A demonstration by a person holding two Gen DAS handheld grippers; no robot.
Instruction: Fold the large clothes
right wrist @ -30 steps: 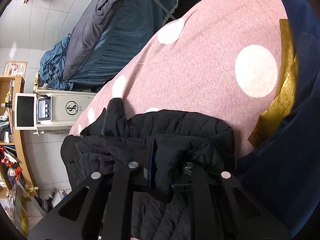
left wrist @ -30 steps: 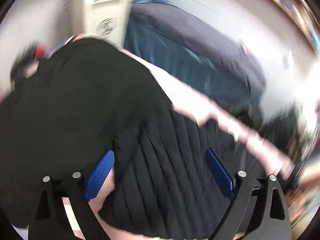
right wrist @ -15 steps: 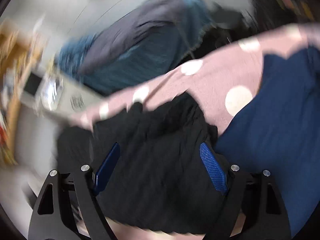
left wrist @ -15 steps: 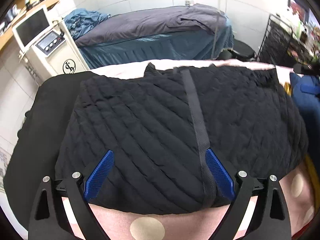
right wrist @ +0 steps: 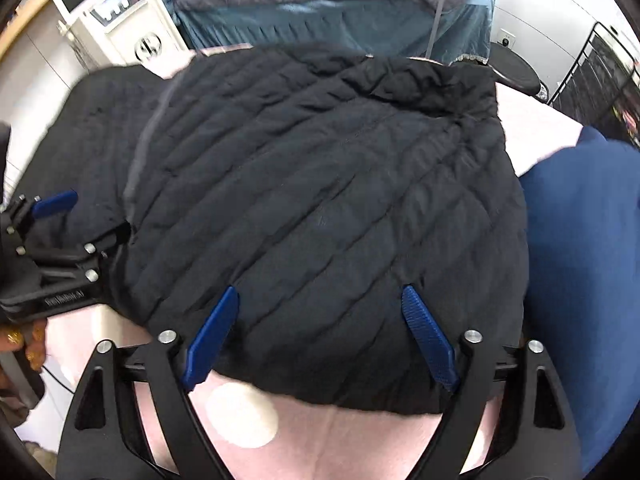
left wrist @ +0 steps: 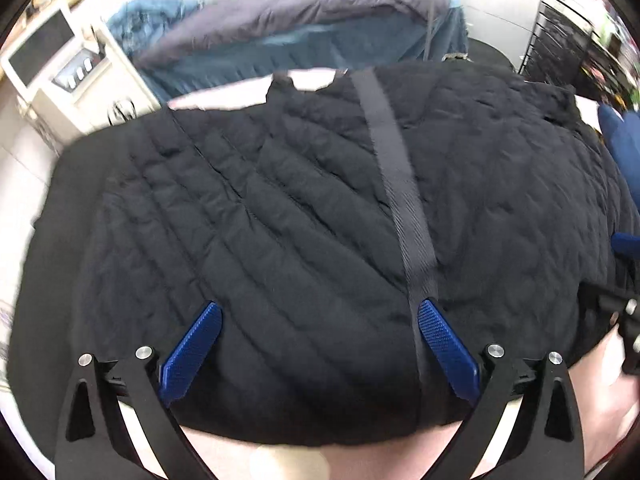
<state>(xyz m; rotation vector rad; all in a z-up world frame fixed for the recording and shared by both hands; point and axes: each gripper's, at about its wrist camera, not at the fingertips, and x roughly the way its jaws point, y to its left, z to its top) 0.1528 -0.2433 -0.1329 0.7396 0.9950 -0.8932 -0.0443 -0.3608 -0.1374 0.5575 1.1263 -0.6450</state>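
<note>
Black quilted jacket (left wrist: 304,240) lies spread flat on the pink polka-dot bed cover (right wrist: 320,440). Left gripper (left wrist: 318,344) over the jacket's near hem, jaws just opened wider, released, nothing pinched. Right gripper (right wrist: 320,336) likewise over the hem, jaws just opening, fabric let go. Navy garment (right wrist: 580,280) right of the jacket.

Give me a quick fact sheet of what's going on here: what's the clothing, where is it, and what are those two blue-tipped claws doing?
garment: black quilted jacket, spread flat
surface: pink sheet with pale dots
beside it: navy blue cloth, at the jacket's right
left gripper: wide open above the jacket, holding nothing
right gripper: jaws have just been opening; nothing between the pads
background: blue-covered bed, white machine with screen
</note>
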